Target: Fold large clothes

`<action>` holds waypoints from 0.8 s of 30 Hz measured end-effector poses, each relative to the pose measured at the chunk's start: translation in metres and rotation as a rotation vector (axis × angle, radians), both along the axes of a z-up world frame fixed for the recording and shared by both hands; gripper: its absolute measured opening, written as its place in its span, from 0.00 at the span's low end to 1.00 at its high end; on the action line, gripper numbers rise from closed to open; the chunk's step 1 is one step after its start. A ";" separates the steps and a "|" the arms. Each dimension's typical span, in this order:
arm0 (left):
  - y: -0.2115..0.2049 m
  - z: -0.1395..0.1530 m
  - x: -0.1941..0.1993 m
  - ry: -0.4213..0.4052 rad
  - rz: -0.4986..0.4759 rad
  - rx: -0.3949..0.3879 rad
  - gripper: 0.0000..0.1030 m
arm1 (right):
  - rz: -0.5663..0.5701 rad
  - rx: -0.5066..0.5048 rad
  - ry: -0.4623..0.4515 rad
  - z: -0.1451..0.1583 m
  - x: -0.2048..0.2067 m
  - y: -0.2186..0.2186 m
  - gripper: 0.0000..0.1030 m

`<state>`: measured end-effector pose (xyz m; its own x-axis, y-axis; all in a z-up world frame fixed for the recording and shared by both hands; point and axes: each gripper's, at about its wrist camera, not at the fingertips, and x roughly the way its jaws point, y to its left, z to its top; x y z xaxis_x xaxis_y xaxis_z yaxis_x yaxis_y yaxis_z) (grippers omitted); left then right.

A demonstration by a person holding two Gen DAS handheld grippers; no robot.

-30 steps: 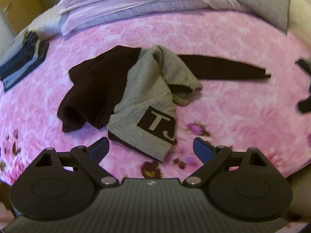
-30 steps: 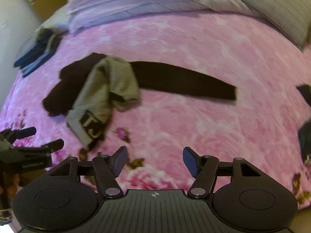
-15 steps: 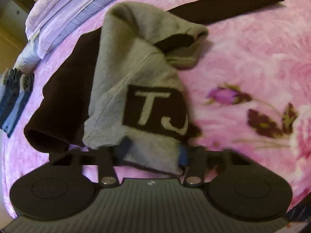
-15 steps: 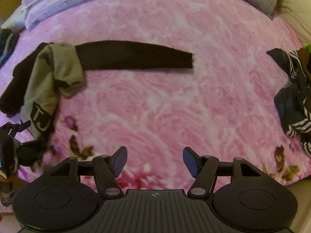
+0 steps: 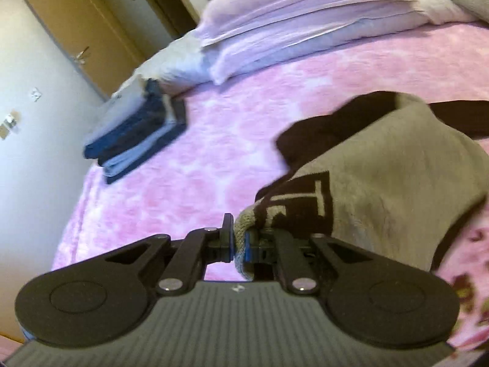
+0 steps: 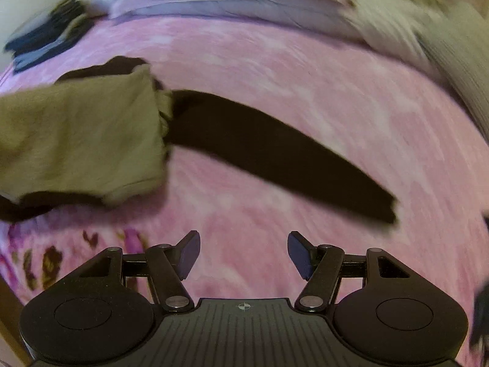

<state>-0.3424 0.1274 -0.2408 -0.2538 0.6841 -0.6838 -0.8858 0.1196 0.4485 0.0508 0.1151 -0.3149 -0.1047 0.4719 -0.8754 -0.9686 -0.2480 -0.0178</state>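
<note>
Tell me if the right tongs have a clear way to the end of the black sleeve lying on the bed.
Probably yes. The right tongs stand open above bare pink blanket, and nothing lies between them and the black sleeve, which is stretched out flat just ahead.

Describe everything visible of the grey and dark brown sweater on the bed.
The sweater is soft knit: grey body, dark brown sleeves and trim, a dark patch with grey letters. It lies crumpled on the pink blanket, one brown sleeve stretched out flat. The left gripper has its jaws shut on a grey hem corner.
</note>
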 end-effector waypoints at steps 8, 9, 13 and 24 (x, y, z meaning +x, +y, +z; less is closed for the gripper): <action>0.022 -0.031 -0.045 0.046 -0.059 -0.093 0.07 | 0.473 0.097 -0.081 -0.055 -0.087 -0.015 0.59; 0.020 -0.035 -0.048 0.044 -0.062 -0.100 0.07 | 0.541 0.130 -0.126 -0.063 -0.099 -0.021 0.59; 0.023 -0.052 -0.060 0.029 -0.075 -0.115 0.07 | 0.790 0.360 -0.422 -0.098 -0.134 -0.040 0.59; 0.023 -0.035 -0.075 -0.017 -0.135 -0.055 0.07 | 0.624 0.457 -0.303 -0.039 -0.142 -0.019 0.02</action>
<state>-0.4173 0.1506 -0.2762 -0.1502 0.6726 -0.7246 -0.8673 0.2622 0.4232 -0.0912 0.0964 -0.3542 -0.2556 0.7212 -0.6438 -0.5920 -0.6433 -0.4855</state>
